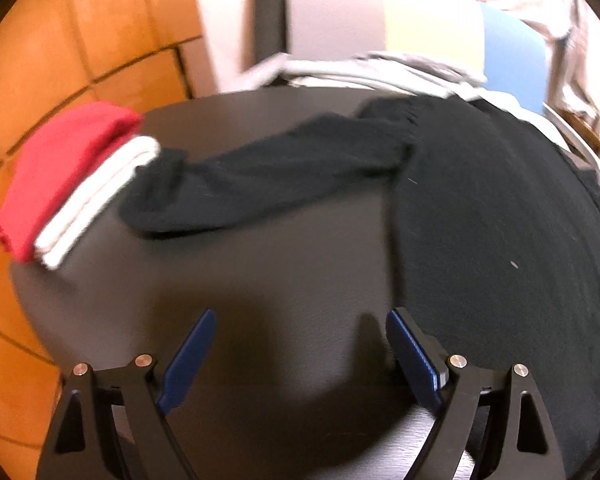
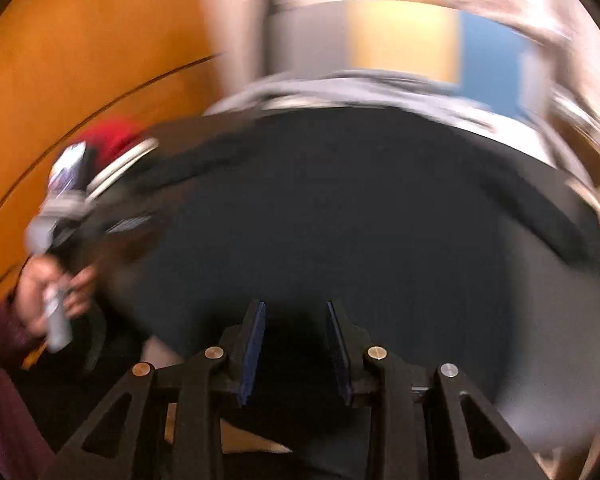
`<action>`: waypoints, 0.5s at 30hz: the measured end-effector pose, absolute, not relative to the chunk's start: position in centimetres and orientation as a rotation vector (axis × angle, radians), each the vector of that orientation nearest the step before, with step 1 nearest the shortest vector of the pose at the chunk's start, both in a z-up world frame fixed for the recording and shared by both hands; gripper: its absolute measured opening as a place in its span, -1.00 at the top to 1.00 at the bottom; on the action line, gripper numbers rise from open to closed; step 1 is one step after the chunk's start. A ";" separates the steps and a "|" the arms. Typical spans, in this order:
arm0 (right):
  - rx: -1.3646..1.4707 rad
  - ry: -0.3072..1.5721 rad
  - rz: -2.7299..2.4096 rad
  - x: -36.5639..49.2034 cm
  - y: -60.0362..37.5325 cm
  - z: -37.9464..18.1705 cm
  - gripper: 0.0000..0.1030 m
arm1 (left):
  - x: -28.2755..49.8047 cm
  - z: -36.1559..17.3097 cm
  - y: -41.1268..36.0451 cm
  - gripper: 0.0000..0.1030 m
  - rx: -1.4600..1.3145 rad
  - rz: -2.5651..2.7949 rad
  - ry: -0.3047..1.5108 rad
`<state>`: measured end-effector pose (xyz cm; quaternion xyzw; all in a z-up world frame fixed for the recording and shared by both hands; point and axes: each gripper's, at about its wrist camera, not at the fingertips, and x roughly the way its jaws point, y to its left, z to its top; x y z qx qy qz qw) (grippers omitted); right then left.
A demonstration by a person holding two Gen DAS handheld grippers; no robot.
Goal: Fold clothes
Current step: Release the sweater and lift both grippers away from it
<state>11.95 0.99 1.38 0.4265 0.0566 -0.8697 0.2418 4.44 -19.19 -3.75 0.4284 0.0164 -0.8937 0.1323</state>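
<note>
Black garment spread out, both tools empty and hovering!

Folded red garment (image 1: pixel 66 168) sat far left; the black garment (image 1: pixel 480 220) lay across the desk (image 1: pixel 228 280), sleeve outstretched. Best to pinch that sleeve cleanly. Left tool (image 1: pixel 300 336) gaped wide, right tool (image 2: pixel 296 336) stood part-open, both gripping nothing.

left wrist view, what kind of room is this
Probably a room in a home, used for laundry. A dark table holds a spread black garment and a folded red and white stack, over an orange tiled floor, with a grey, yellow and blue chair behind.
</note>
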 end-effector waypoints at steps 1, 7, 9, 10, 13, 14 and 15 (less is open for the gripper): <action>1.165 0.244 -2.301 11.4 -2.0 0.8 0.39 | 4.7 -3.4 -19.7 -0.71 1.216 -2.579 0.058; 1.159 0.751 -2.069 10.8 -11.8 -3.7 0.40 | 6.3 -2.4 -23.8 -0.71 1.170 -2.500 0.160; 1.120 0.774 -2.062 11.1 -11.5 -3.4 0.72 | 6.7 -2.5 -25.0 -0.71 1.174 -2.481 0.206; 1.131 0.707 -2.066 10.4 -10.4 -2.7 0.78 | 6.9 -2.6 -25.5 -0.71 1.179 -2.475 0.232; 1.171 0.382 -2.136 7.6 -6.0 -0.4 0.87 | 7.0 -2.7 -26.1 -0.71 1.200 -2.473 0.294; 1.187 0.217 -2.170 5.9 -3.4 0.3 0.87 | 7.0 -2.7 -26.0 -0.71 1.204 -2.486 0.305; 1.196 0.050 -2.201 4.2 -0.8 0.8 0.87 | 6.9 -2.8 -25.7 -0.71 1.208 -2.498 0.306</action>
